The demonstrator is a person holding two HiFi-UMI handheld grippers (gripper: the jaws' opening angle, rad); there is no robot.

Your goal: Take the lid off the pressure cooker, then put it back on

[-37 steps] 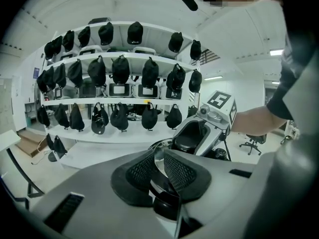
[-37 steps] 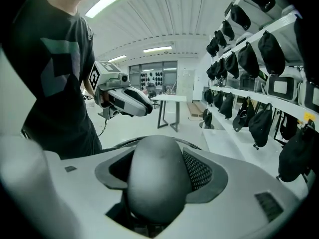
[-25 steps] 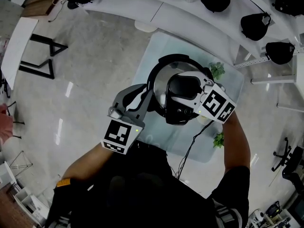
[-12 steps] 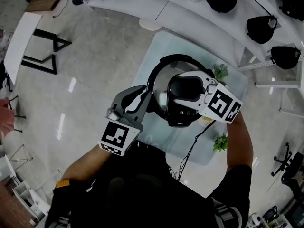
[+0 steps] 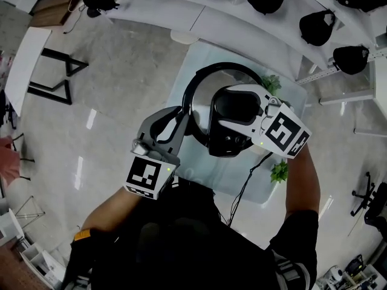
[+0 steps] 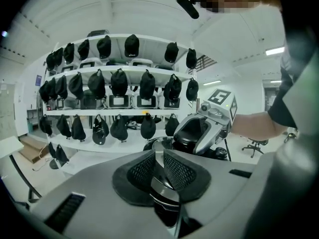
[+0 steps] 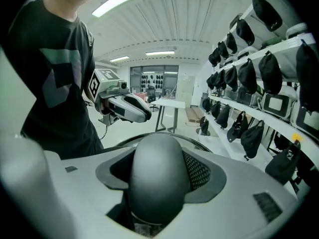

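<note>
The pressure cooker lid [image 5: 192,90], steel with a black rim, sits over a small glass table. My right gripper [image 5: 216,125] reaches in from the right and is shut on the lid's rounded black handle [image 7: 157,176], which fills the space between its pads. My left gripper [image 5: 185,123] comes from the lower left and is shut on the lid's edge [image 6: 164,184], a thin steel and black lip pinched between the meshed pads [image 6: 178,171]. Each gripper shows in the other's view: right gripper [image 6: 207,128], left gripper [image 7: 127,108]. The cooker body is hidden under the lid and grippers.
The glass table [image 5: 180,84] carries two small green plants [image 5: 279,173] [image 5: 270,82] and a black cable [image 5: 242,187] that runs off its near edge. A curved white shelf [image 5: 211,18] with black caps lies beyond. A black-legged white table [image 5: 36,59] stands at far left.
Lid and both grippers have shifted toward the far side, and the lid's rim looks larger in the head view, as if higher. Both grips are unchanged.
</note>
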